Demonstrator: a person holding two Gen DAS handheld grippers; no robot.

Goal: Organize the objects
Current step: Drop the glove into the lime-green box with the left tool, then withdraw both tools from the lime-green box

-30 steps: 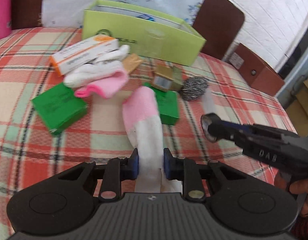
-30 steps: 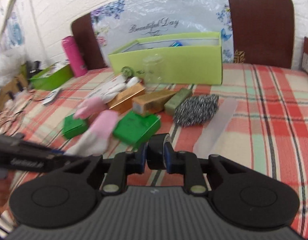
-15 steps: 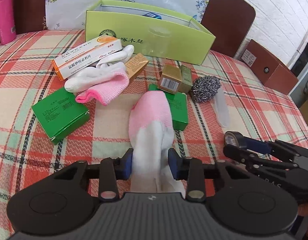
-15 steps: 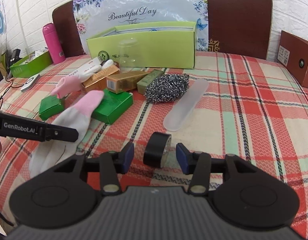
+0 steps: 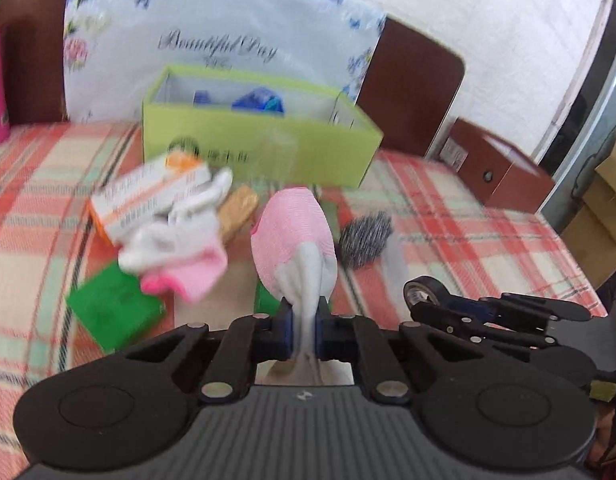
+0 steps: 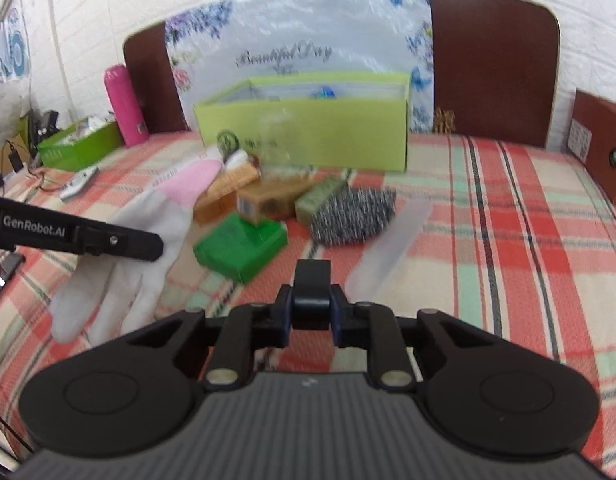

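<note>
Grippers at work over a plaid-covered table (image 6: 507,240): the left gripper (image 5: 304,332) is clamped tight on the white cuff of a pink-and-white sock (image 5: 294,240), whose pink toe stands up toward 12 o'clock above the pads. The right gripper (image 6: 311,316) has its jaws closing on a black tape roll (image 6: 311,284), the pads pressed against its sides; from the left wrist camera the same roll (image 5: 421,292) shows at 3 o'clock, held off the cloth.

At 12 o'clock in both views sits an open lime-green box (image 5: 264,148) with blue items inside, backed by a floral "Beautiful Day" bag (image 5: 224,40). Between the box and the grippers lies a loose pile: an orange-and-white carton (image 5: 148,196) at 10 o'clock, a second pink-and-white sock (image 5: 180,256) just beside it, a green box (image 5: 112,308) at 9 o'clock, and a steel scourer (image 5: 365,238) at 1 o'clock. The right wrist view adds another green box (image 6: 240,248), 2 brown cartons (image 6: 268,198), and a clear plastic case (image 6: 391,248) lying just beside the scourer. A pink bottle (image 6: 126,106) stands at 10 o'clock near the wall. Much of the left view is blurred.
</note>
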